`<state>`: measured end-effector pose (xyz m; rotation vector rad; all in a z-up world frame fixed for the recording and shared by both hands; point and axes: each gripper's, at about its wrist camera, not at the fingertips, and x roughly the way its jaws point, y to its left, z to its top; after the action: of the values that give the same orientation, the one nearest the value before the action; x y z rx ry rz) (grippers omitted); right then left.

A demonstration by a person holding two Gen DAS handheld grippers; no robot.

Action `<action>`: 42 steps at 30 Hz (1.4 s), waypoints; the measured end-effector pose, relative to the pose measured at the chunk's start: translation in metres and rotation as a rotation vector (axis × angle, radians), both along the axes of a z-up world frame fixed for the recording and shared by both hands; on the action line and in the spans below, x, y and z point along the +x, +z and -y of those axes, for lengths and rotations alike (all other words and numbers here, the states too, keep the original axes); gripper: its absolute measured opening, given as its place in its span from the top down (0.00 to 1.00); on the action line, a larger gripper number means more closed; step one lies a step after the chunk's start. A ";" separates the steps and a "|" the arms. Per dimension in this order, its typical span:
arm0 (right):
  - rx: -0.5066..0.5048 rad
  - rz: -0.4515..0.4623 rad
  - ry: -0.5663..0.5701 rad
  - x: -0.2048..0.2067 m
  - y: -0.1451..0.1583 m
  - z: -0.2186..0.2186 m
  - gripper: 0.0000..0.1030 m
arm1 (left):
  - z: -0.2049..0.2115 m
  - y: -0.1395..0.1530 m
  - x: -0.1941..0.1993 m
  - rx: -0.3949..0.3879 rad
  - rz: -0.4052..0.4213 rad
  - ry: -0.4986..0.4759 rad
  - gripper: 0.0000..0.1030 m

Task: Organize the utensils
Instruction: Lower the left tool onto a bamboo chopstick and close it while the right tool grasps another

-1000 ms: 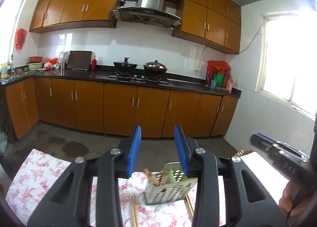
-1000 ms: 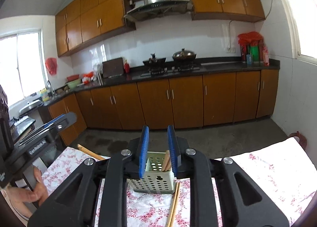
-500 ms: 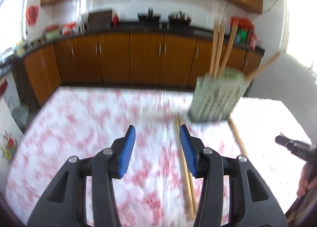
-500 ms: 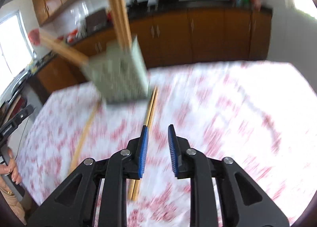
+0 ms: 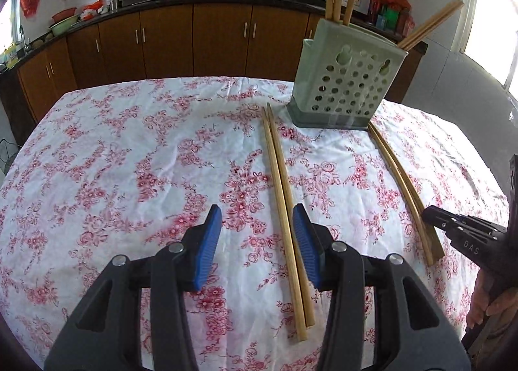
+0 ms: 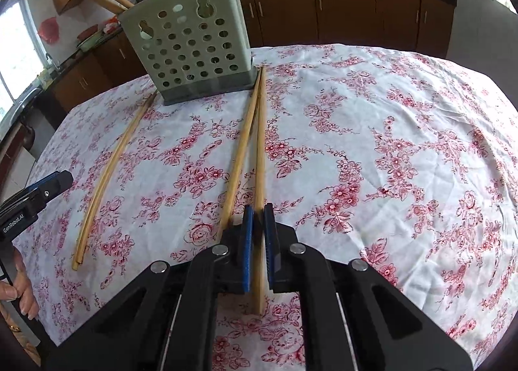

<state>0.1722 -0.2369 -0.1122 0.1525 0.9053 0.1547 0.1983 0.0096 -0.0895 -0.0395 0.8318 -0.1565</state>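
Note:
A pale green perforated utensil holder point(image 5: 349, 86) point(image 6: 194, 47) stands at the far side of the flowered tablecloth point(image 5: 129, 160), with several chopsticks upright in it. Two chopstick pairs lie on the cloth. My left gripper point(image 5: 257, 241) is open just above one pair point(image 5: 280, 196). That pair runs between the jaws close to the right pad, and neither pad presses on it. My right gripper point(image 6: 258, 218) is shut on one chopstick point(image 6: 260, 144) of the other pair. Its mate point(image 6: 241, 144) passes outside the left pad. Each gripper shows at the edge of the other's view.
The table's far edge lies just behind the holder; beyond it are brown kitchen cabinets point(image 5: 168, 37) and a dark counter with woks. A person's hand point(image 6: 22, 293) holds the left gripper's handle at the near left. Bare cloth point(image 6: 404, 144) spreads to the right of the right gripper.
Both grippers dropped and tilted down from facing the kitchen to facing the tabletop. The right jaws narrowed onto a chopstick. The left jaws widened a little over the other pair.

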 end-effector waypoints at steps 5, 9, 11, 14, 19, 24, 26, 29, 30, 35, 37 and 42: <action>-0.113 0.023 -0.089 0.000 0.000 0.005 0.93 | 0.007 -0.006 0.003 0.007 -0.022 -0.016 0.60; -0.066 0.012 -0.123 0.000 0.002 0.024 0.93 | 0.011 -0.012 0.004 0.013 -0.042 -0.029 0.64; -0.078 0.017 -0.112 -0.002 0.002 0.025 0.93 | 0.014 -0.015 0.005 0.023 -0.052 -0.035 0.65; -0.069 0.017 -0.111 -0.003 0.002 0.028 0.93 | 0.016 -0.020 0.006 0.048 -0.063 -0.027 0.67; -0.073 0.018 -0.107 -0.004 0.003 0.027 0.93 | 0.016 -0.022 0.009 0.067 -0.066 -0.020 0.67; -0.068 0.018 -0.095 -0.004 0.002 0.024 0.92 | 0.022 -0.025 0.005 0.116 -0.056 -0.031 0.68; -0.061 0.022 -0.080 -0.006 0.002 0.021 0.92 | 0.020 -0.025 0.006 0.111 -0.051 -0.017 0.74; -0.097 0.035 -0.070 -0.006 0.002 0.017 0.92 | 0.008 -0.024 0.016 0.098 -0.057 0.025 0.91; -0.106 0.037 -0.077 -0.006 0.002 0.018 0.93 | 0.001 -0.024 0.021 0.084 -0.063 0.045 0.91; -0.117 0.042 -0.135 0.005 0.001 0.036 0.93 | -0.030 -0.022 0.039 0.077 -0.062 0.128 0.90; -0.122 0.042 -0.133 0.008 0.001 0.039 0.92 | -0.038 -0.022 0.040 0.052 -0.055 0.126 0.90; -0.139 0.046 -0.130 0.009 0.000 0.038 0.92 | -0.041 -0.021 0.040 0.037 -0.055 0.124 0.89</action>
<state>0.1810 -0.2746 -0.1123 0.0778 0.8548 -0.0261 0.2379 0.0510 -0.1104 -0.0607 0.8846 -0.0234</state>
